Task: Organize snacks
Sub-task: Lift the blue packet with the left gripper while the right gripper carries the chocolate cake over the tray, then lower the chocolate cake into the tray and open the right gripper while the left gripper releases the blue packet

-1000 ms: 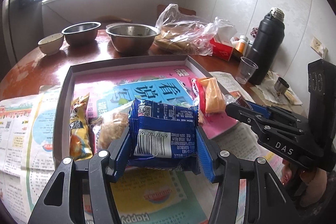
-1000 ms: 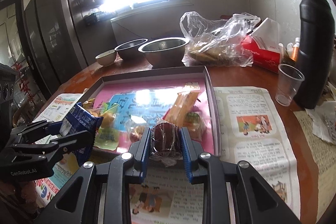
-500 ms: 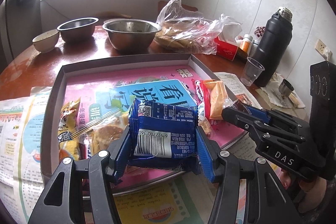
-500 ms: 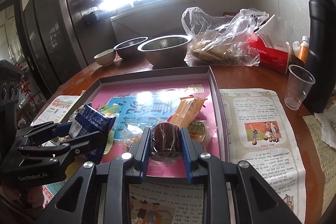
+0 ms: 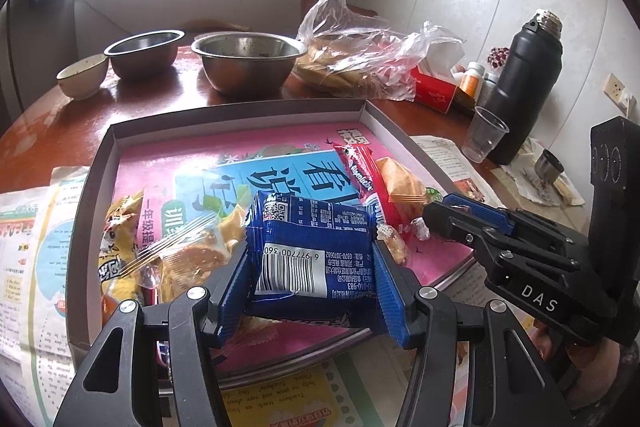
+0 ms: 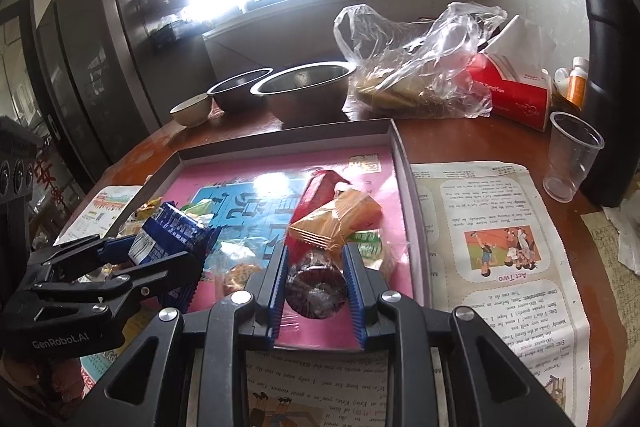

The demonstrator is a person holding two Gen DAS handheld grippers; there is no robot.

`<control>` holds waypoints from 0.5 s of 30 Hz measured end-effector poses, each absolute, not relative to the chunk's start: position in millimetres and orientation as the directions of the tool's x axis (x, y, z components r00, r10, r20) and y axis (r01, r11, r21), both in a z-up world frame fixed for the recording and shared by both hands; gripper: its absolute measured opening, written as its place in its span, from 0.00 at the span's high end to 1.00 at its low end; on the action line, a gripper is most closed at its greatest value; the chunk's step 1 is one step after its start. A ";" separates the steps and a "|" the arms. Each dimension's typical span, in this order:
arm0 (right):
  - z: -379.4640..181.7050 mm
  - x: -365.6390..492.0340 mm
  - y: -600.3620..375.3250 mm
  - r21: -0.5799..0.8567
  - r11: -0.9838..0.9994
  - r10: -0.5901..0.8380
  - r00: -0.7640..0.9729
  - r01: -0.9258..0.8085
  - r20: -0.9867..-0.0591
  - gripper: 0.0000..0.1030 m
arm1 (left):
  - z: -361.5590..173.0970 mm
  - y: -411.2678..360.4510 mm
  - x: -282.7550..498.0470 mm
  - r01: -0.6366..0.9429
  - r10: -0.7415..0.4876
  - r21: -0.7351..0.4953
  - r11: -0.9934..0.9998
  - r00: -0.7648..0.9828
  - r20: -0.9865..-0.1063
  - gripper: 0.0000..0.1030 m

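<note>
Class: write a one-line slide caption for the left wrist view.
Left gripper holds a blue snack packet above the snack-filled tray.

**Q:** Where does the tray sit?

**A:** I see the tray [image 6: 412,187] on the table [image 5: 60,131], resting on newspaper [image 6: 492,227] that extends past its left and right sides.

**Q:** What lies behind it?

**A:** Two metal bowls [image 5: 248,59] side by side, a small bowl [image 5: 82,75] left of them, and a plastic bag [image 5: 360,59] right of them. Right of the bag come a tissue box [image 6: 512,95], a flask [image 5: 520,91] and a cup [image 5: 484,139] in front of the flask.

**Q:** What is in the tray?

**A:** Snack packets [image 5: 400,183] lie at its near half. My left gripper [image 5: 312,287] holds a biscuit pack [image 5: 312,247] over the near left part; my right gripper [image 6: 316,287] holds a wrapped cake [image 6: 316,287] over the near right edge.
</note>
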State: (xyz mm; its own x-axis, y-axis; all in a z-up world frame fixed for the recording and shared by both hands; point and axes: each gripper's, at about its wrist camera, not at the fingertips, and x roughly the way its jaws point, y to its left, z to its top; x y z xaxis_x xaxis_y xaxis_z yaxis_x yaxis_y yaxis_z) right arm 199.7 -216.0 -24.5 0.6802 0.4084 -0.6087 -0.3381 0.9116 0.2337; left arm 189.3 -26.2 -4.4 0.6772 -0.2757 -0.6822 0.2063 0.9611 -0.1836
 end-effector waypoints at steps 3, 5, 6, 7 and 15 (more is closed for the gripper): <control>-25.4 199.5 -215.7 0.233 0.911 0.409 0.678 -0.341 -0.611 0.73 | -6.1 -26.8 190.7 0.206 -0.277 -0.186 0.961 0.675 -0.684 0.42; -26.7 198.6 -214.3 0.231 0.910 0.411 0.675 -0.344 -0.613 0.73 | -6.2 -27.2 190.9 0.206 -0.277 -0.186 0.961 0.675 -0.684 0.42; -27.5 198.4 -213.5 0.232 0.909 0.413 0.672 -0.346 -0.615 0.73 | -6.0 -27.3 190.7 0.206 -0.278 -0.187 0.960 0.675 -0.684 0.42; -28.1 197.9 -212.4 0.231 0.908 0.414 0.670 -0.349 -0.616 0.73 | -6.1 -27.4 190.7 0.206 -0.277 -0.186 0.961 0.675 -0.684 0.42; -27.8 201.0 -208.8 0.221 0.910 0.410 0.680 -0.352 -0.607 0.73 | -6.0 -27.8 190.6 0.205 -0.276 -0.186 0.961 0.675 -0.684 0.42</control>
